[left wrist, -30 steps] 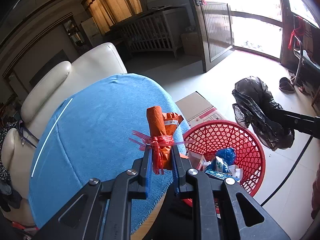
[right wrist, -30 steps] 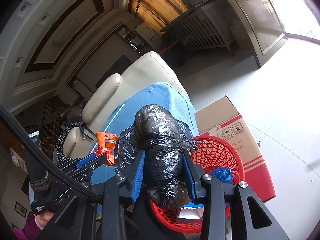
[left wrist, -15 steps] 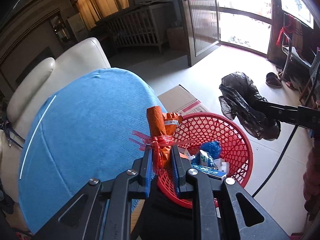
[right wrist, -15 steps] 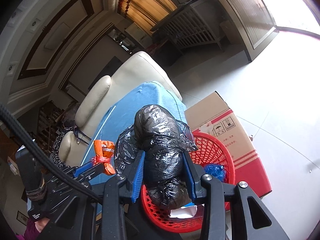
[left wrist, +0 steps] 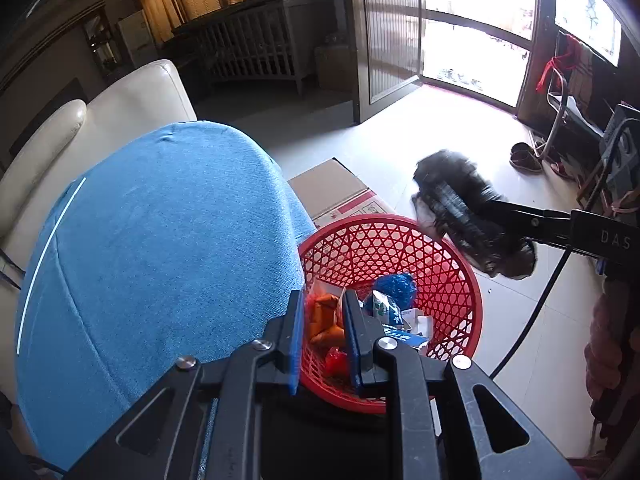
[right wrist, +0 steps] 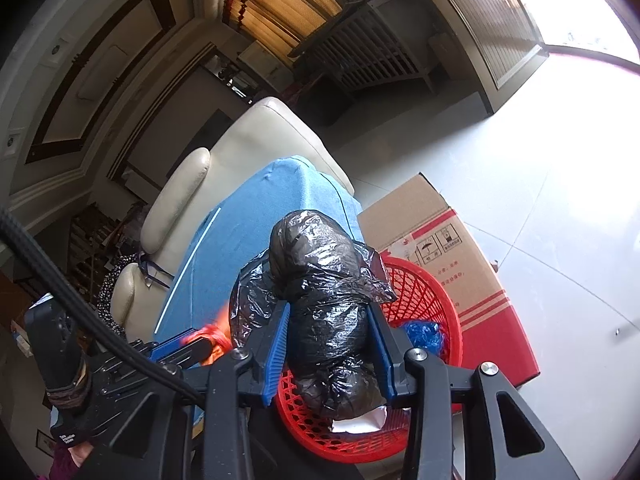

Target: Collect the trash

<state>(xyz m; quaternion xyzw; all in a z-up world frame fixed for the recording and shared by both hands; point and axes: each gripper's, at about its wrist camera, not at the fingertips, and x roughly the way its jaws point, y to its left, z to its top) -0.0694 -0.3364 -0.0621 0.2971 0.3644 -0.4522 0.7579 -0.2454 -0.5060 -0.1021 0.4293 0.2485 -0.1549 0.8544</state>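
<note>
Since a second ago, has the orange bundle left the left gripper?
Yes. The orange bundle has dropped from the left gripper into the red basket.

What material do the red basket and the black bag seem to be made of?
Basket: looks like moulded plastic, glossy red, judging by its even open lattice wall. Black bag: thin plastic film, shiny, with many fine crinkles and highlights; it bulges between the right gripper's jaws.

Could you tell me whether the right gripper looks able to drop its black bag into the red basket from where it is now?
Probably yes. The right gripper holds the black bag directly above the red basket, whose open top shows nothing covering it; the left gripper sits over the opposite rim.
</note>
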